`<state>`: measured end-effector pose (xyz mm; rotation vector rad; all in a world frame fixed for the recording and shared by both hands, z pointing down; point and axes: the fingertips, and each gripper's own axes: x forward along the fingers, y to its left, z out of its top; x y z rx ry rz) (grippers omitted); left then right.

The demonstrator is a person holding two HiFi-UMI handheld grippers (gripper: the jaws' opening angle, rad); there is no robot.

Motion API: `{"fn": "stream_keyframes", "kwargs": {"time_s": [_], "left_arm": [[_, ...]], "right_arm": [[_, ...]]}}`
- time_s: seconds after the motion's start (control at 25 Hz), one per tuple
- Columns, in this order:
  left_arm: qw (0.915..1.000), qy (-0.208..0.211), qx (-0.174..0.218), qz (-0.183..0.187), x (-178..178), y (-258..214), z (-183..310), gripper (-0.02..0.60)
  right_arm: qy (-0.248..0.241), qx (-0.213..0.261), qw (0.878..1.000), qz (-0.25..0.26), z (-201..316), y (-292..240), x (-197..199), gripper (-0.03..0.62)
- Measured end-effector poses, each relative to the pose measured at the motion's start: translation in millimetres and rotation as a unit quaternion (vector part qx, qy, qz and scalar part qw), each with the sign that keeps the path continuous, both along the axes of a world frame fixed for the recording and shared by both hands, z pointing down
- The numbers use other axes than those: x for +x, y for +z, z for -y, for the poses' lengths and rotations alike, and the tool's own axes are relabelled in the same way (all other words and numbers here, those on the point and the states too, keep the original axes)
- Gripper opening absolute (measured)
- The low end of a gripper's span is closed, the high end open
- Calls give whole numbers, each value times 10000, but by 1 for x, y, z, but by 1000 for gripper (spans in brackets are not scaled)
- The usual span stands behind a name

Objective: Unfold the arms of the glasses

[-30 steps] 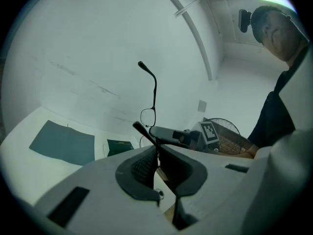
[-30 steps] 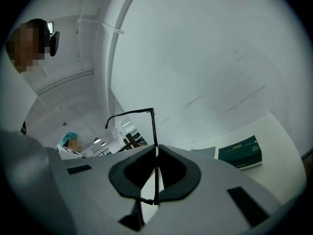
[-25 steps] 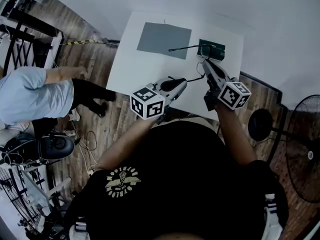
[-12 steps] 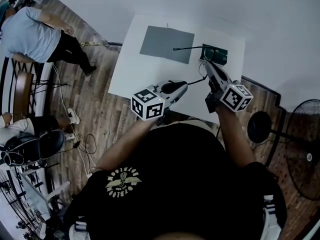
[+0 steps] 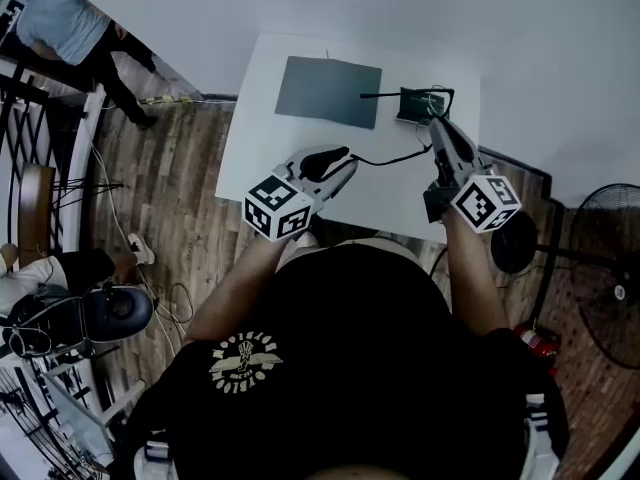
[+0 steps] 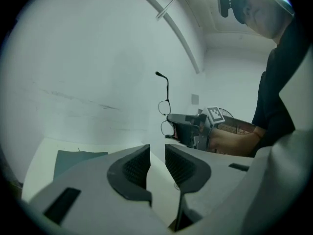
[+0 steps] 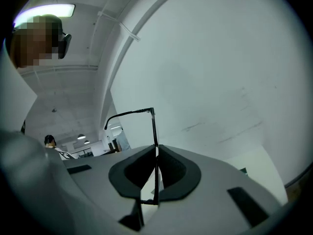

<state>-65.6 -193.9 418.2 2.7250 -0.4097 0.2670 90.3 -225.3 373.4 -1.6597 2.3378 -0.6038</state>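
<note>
My right gripper (image 5: pixel 436 125) (image 7: pixel 155 176) is shut on the front frame of the black glasses (image 5: pixel 436 98) (image 7: pixel 154 131) and holds them above the white table (image 5: pixel 262 143). One arm (image 5: pixel 380 94) (image 7: pixel 128 114) sticks out unfolded to the left. A second thin dark line (image 5: pixel 392 155) runs from the glasses toward my left gripper (image 5: pixel 346 164) (image 6: pixel 156 164). Its jaws stand a narrow gap apart with nothing seen between the pads. The left gripper view shows the glasses (image 6: pixel 165 107) held ahead by the right gripper.
A grey mat (image 5: pixel 328 90) (image 6: pixel 78 158) lies at the table's far side, with a dark green case (image 5: pixel 414 108) to its right, under the glasses. A standing fan (image 5: pixel 600 278) is at the right. A person (image 5: pixel 60 13) walks at the upper left.
My left gripper has shifted left, away from the right one. My right gripper has lifted the glasses a little and rolled slightly. The person in the background walked toward the top left.
</note>
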Motion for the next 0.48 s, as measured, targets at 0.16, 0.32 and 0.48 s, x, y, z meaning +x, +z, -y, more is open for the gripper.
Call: {"fn": "stream_keyframes", "kwargs": {"time_s": [0.16,0.32,0.48], "left_arm": [[9989,-389,239,-113,-28,-17,22,75],[9948,-739,677,-189,-51,-43,38,29],[9889,-1043,1006,-338,-67,-67,50,10]], "right_arm": [[368,239,9982,-418,-10,-20,11,20],[599,363,9937,-876,-24,-37,17,20],[694,479,9853,-1488,-34,-48,15,20]]}}
